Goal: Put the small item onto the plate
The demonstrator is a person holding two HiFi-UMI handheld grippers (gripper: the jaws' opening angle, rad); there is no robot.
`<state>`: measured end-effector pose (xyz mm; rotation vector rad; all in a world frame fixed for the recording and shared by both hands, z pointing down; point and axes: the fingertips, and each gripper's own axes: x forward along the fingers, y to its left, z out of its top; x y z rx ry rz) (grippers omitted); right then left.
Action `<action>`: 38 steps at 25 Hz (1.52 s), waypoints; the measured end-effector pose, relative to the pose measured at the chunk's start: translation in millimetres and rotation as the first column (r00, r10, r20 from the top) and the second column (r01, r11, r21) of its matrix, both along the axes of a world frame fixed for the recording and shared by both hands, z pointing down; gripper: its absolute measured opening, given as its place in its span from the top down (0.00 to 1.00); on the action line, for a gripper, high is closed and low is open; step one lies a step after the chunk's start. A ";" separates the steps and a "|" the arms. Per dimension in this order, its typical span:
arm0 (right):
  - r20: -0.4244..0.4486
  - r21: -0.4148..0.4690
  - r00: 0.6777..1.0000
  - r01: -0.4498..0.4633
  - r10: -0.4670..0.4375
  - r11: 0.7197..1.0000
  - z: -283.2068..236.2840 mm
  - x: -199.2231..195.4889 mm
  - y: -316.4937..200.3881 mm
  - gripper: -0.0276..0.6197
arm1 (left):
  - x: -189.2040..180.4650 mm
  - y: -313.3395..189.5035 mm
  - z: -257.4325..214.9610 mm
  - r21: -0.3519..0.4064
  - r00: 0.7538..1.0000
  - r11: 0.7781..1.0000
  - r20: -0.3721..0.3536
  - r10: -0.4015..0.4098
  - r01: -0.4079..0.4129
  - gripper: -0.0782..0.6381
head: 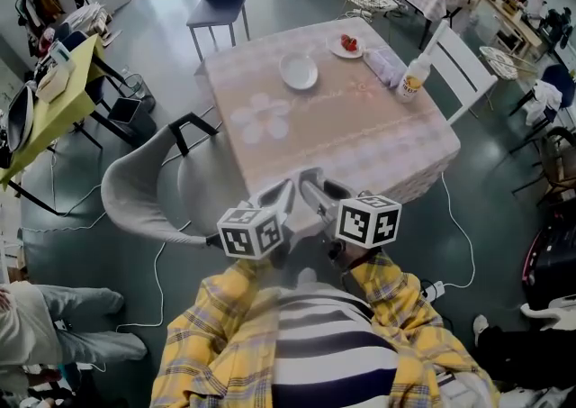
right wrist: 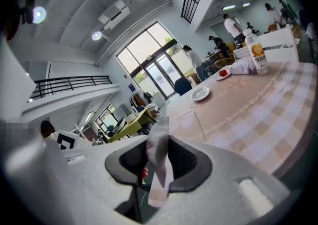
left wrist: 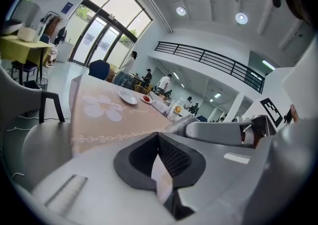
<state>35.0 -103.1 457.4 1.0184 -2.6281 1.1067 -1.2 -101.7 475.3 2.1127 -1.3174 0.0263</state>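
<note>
Position: both grippers are held close to the person's chest, at the near edge of the table [head: 360,140]. Neither is over the work area.

Left gripper [head: 281,188]: released. Its jaws stand a narrow slit apart and nothing is between them.

Right gripper [head: 317,183]: likewise released and empty, and only tablecloth shows through the slit.

Task item: a small red item [head: 348,42] lies at the table's far side, resting on a small saucer [head: 336,50]. It is too small here to give a long axis and appears roundish.

Likely destination: the empty white plate [head: 298,71], just beside the saucer at about its 8 o'clock.

Governing relation: from the grippers the red item lies at roughly 1 o'clock, well apart across nearly the whole table. The plate lies at about 12 o'clock and somewhat nearer. The right gripper is on the item's side and is judged the better placed for the pick.

Hazard: a bottle [head: 414,78] stands at 4 o'clock from the saucer, beside the right-hand reach path.

Status: task judged not begun.
</note>
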 end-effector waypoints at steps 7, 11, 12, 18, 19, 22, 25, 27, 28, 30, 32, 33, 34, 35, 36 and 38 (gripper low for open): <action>-0.005 0.000 1.000 0.005 -0.005 1.000 2.6 2.2 -11.1 0.80 | 1.2 -9.3 3.4 -0.006 1.000 1.000 0.007 -0.006 0.006 0.91; -0.007 -0.007 1.000 0.008 -0.008 1.000 4.7 1.3 -11.8 0.80 | -2.8 -7.6 6.0 -0.013 1.000 1.000 0.002 -0.018 0.018 0.91; -0.007 -0.009 1.000 0.007 -0.007 1.000 5.3 1.7 -11.8 0.80 | -4.0 -7.0 7.1 -0.015 1.000 1.000 0.002 -0.021 0.021 0.91; -0.011 -0.017 1.000 -0.010 0.010 1.000 7.9 1.2 -19.6 0.80 | -10.2 -15.6 11.4 -0.026 1.000 0.999 0.004 -0.020 0.020 0.91; -0.013 -0.017 1.000 -0.014 0.014 1.000 8.2 0.6 -23.2 0.80 | -10.3 -19.5 11.6 -0.027 1.000 1.000 0.004 -0.014 0.015 0.91; -0.015 -0.012 0.999 -0.030 0.029 0.999 4.4 -2.0 -37.2 0.80 | -11.3 -34.4 7.1 -0.019 1.000 1.000 0.003 0.003 -0.003 0.91; -0.018 -0.004 0.999 -0.039 0.039 0.999 -0.7 -5.9 -52.2 0.80 | -14.5 -51.6 0.6 -0.009 1.000 1.000 0.002 0.016 -0.016 0.91; -0.024 -0.005 0.999 -0.045 0.045 0.999 -0.9 -8.8 -62.6 0.80 | -17.6 -62.6 -1.1 -0.007 1.000 1.000 -0.001 0.021 -0.021 0.91; -0.028 -0.006 0.998 -0.049 0.049 0.999 -0.3 -10.4 -68.1 0.80 | -19.1 -67.8 -1.3 -0.007 1.000 1.000 -0.003 0.024 -0.025 0.91; -0.034 -0.008 0.998 -0.054 0.053 0.999 0.7 -14.5 -79.1 0.80 | -22.9 -78.9 -0.8 -0.009 1.000 0.999 -0.004 0.030 -0.030 0.91; -0.037 -0.011 0.998 -0.056 0.055 0.998 1.3 -19.1 -88.8 0.80 | -26.9 -89.3 0.1 -0.014 0.999 0.999 -0.005 0.034 -0.034 0.91; -0.039 -0.013 0.998 -0.057 0.056 0.998 1.6 -21.1 -93.0 0.80 | -28.3 -94.1 0.3 -0.016 0.999 0.999 -0.007 0.036 -0.036 0.91; -0.041 -0.016 0.997 -0.058 0.058 0.998 2.1 -22.7 -97.1 0.80 | -29.4 -99.0 0.2 -0.017 0.999 0.999 -0.008 0.039 -0.039 0.91; -0.044 -0.019 0.997 -0.060 0.059 0.998 2.7 -24.1 -101.6 0.80 | -30.2 -104.2 -0.2 -0.017 0.999 0.999 -0.010 0.043 -0.043 0.91; -0.047 -0.021 0.997 -0.062 0.061 0.998 3.4 -25.4 -106.3 0.80 | -30.9 -109.7 -1.0 -0.017 0.999 0.999 -0.011 0.047 -0.047 0.91; -0.052 -0.026 0.997 -0.065 0.064 0.998 5.2 -28.2 -116.5 0.80 | -32.8 -121.1 -2.1 -0.016 0.998 0.998 -0.011 0.054 -0.055 0.91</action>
